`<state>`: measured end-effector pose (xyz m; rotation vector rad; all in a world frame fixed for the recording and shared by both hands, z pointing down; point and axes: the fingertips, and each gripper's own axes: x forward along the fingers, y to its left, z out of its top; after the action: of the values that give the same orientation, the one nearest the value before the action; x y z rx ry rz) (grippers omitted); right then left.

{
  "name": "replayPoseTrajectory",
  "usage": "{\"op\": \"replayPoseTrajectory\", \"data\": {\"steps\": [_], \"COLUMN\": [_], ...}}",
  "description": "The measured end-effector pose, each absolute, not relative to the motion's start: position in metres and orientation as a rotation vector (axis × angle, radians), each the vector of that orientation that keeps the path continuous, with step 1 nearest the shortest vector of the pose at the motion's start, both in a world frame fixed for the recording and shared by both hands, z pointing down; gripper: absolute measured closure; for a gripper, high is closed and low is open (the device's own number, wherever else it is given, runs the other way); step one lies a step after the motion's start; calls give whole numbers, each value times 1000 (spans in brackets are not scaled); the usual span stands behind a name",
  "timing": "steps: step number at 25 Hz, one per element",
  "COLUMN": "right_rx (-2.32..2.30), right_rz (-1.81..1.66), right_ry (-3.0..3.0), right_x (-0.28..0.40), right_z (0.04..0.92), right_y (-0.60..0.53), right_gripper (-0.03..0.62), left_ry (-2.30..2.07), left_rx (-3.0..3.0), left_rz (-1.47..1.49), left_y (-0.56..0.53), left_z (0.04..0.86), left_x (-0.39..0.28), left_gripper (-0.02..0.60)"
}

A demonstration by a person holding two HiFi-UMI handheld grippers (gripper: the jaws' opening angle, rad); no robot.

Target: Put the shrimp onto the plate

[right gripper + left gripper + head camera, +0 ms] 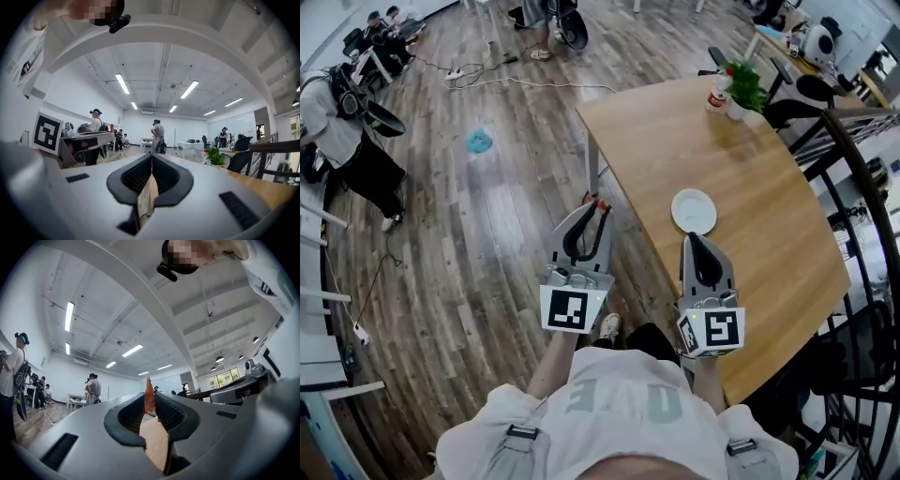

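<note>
With left gripper (598, 208) clamped on the shrimp (149, 397) just off the edge of the table (741, 141), swing right over the plate (694, 211), lower close before letting go, holding the closed, empty right gripper (694, 240) clear.

Left tool (598, 212) clamps shrimp (149, 398); right tool (693, 239) is closed.

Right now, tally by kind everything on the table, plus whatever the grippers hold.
Plate: 1
Potted plant: 1
Red and white container: 1
Shrimp, pinched in the left gripper: 1
Total: 4
</note>
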<state>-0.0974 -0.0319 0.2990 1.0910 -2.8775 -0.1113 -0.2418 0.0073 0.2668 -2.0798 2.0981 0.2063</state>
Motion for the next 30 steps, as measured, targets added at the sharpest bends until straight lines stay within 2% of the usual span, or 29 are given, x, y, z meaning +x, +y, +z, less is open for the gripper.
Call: {"op": "replayPoseTrajectory", "data": {"steps": [21,30], "right_rx": [1259,1291], "right_rz": [-37,-9], "right_ry": [-2832,-2805], "right_x": [-37,-24], "right_z": [320,328], "right_y": [-159,-187], "right_gripper": [574,574], "left_ry": [1853,1818], "left_rx": [-2285,-2335], "left_rz": [119,22], "left_y": [-147,-182], "left_z": [272,288], "left_x": [-141,-125], "left_gripper": [508,508]}}
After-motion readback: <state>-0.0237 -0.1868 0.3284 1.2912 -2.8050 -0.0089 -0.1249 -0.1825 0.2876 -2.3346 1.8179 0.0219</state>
